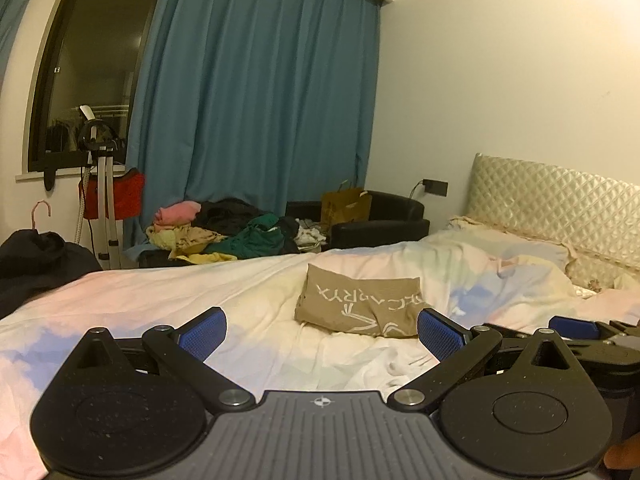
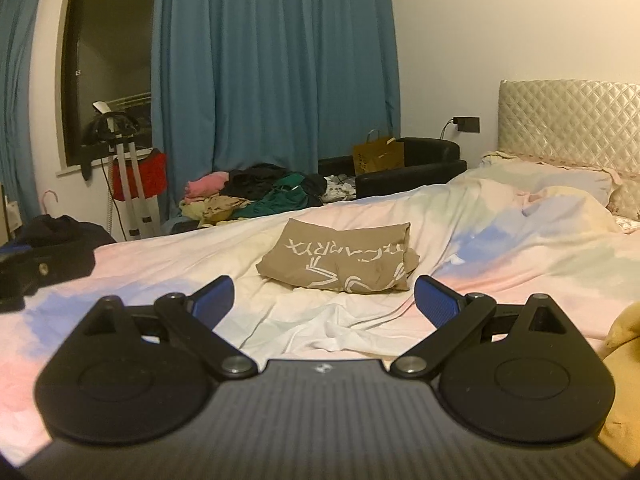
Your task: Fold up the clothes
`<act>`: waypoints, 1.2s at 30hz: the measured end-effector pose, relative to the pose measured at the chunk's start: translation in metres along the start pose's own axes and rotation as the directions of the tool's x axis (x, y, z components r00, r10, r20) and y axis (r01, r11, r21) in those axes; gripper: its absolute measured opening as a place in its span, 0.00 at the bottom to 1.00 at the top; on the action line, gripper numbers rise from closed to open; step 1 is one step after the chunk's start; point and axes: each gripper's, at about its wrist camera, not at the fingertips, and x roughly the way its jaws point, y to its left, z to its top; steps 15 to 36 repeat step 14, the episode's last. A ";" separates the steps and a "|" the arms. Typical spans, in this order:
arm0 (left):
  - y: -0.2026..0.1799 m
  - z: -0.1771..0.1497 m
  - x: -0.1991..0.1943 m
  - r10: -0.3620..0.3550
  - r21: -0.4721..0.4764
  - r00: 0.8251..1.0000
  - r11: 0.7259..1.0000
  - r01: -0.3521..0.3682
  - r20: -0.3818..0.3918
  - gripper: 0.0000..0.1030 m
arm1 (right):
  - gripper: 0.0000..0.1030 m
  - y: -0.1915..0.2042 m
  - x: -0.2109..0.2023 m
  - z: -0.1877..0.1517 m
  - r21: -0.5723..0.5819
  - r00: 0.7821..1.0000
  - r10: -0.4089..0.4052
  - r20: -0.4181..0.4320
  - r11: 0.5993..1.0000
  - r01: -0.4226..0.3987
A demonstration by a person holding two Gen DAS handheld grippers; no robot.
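A folded tan T-shirt [image 1: 356,304] with white lettering lies on the pastel bed sheet [image 1: 160,296]; it also shows in the right wrist view [image 2: 340,260]. My left gripper [image 1: 322,332] is open and empty, hovering above the sheet just short of the shirt. My right gripper [image 2: 324,304] is open and empty, also just in front of the shirt. The right gripper shows at the right edge of the left wrist view [image 1: 580,330]. The left gripper's body shows at the left edge of the right wrist view [image 2: 24,276].
A heap of unfolded clothes [image 1: 224,232] lies beyond the far bed edge, under blue curtains [image 1: 260,100]. A black armchair [image 1: 380,220] holds a paper bag [image 1: 346,204]. A dark garment [image 1: 36,264] lies at left. A yellow cloth [image 2: 624,360] lies at right. The quilted headboard [image 1: 560,200] stands at right.
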 end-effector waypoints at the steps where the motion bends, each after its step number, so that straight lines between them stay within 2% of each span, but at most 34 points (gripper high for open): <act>1: 0.000 -0.001 0.001 0.007 0.002 1.000 1.000 -0.007 -0.003 0.99 | 0.95 -0.001 0.000 0.000 0.005 1.000 0.000 -0.001 1.000 0.000; 36: 0.004 -0.009 0.003 0.017 -0.002 1.000 1.000 -0.017 -0.024 1.00 | 0.95 -0.004 -0.003 0.000 0.026 1.000 -0.013 -0.007 1.000 0.014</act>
